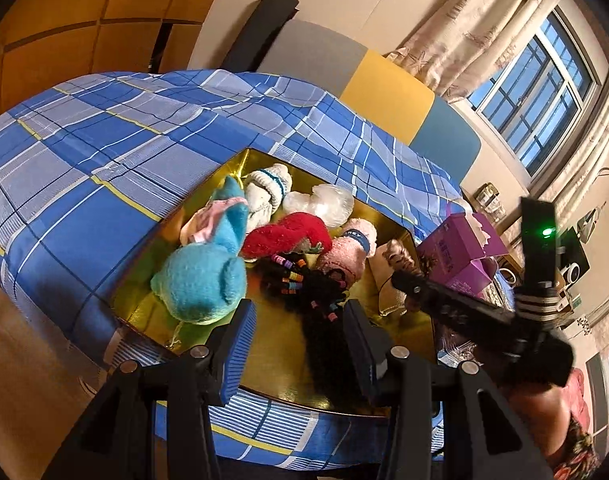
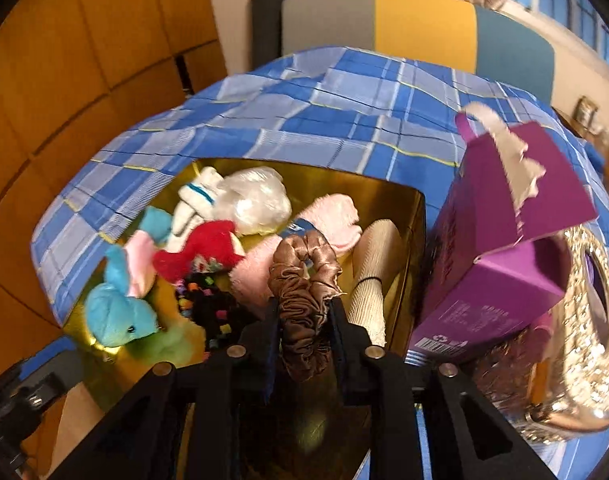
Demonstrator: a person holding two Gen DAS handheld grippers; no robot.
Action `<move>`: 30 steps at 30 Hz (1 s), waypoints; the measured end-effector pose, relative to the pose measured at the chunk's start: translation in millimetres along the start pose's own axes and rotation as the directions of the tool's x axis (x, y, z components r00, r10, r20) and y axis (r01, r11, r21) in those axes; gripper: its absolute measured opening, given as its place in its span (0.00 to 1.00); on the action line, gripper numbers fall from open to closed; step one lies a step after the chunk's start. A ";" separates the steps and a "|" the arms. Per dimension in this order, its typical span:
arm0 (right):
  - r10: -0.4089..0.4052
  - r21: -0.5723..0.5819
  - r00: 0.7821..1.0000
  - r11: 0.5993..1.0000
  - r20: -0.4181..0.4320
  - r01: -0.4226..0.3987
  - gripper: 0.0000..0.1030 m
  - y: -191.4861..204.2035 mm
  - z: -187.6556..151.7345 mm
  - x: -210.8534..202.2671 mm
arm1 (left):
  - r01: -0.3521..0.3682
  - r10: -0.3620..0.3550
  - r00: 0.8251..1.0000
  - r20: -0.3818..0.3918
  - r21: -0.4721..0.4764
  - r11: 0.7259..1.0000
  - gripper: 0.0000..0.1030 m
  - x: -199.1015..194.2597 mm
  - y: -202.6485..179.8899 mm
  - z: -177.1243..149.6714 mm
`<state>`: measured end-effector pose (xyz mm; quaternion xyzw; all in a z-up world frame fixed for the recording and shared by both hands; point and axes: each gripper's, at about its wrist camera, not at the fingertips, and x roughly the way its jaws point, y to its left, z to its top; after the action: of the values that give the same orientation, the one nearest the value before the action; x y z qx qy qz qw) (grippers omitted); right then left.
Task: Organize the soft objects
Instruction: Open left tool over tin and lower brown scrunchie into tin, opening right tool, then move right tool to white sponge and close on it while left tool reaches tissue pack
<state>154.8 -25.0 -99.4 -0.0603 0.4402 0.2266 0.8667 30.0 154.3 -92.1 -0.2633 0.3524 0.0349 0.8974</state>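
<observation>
A gold box (image 1: 404, 336) lies on the blue plaid bed and holds soft things: a blue plush (image 1: 204, 280), a red fuzzy sock (image 1: 284, 236), a pink towel roll (image 1: 344, 252), a white sock (image 1: 264, 192) and black hair ties with coloured beads (image 1: 304, 284). My left gripper (image 1: 300, 344) hangs over the box's near edge, open, with nothing between its fingers. My right gripper (image 2: 304, 320) is shut on a brown satin scrunchie (image 2: 304, 280) above the box's right half, by a beige ribbed roll (image 2: 374, 280). The left wrist view shows that gripper (image 1: 400, 276) coming in from the right.
A purple carton (image 2: 504, 260) stands on the bed against the box's right wall, with a glittery gold case (image 2: 584, 340) beside it. A clear plastic bag (image 2: 256, 200) lies at the back of the box. Wooden wardrobe doors stand left, a padded headboard behind.
</observation>
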 end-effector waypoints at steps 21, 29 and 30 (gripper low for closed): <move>0.107 -0.152 0.984 0.985 0.140 -0.086 0.56 -5.8 -45.5 -94.2 | 0.033 -0.032 0.999 -0.036 0.019 0.999 0.44 7.9 -9.4 -7.6; 0.064 -0.010 0.979 0.998 0.194 -0.063 0.56 -69.0 -55.4 -131.1 | 0.096 -0.090 0.993 -0.082 0.076 0.992 0.44 16.3 -36.2 -14.2; 0.064 0.011 0.976 0.998 0.206 -0.068 0.56 -78.3 -56.6 -135.7 | 0.111 -0.105 0.991 -0.084 0.082 0.990 0.44 16.4 -40.0 -14.7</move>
<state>78.8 -158.0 -33.9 -0.0140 0.3521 0.2562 0.9001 43.2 110.6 -93.8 -0.2439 0.3743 -0.0396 0.8938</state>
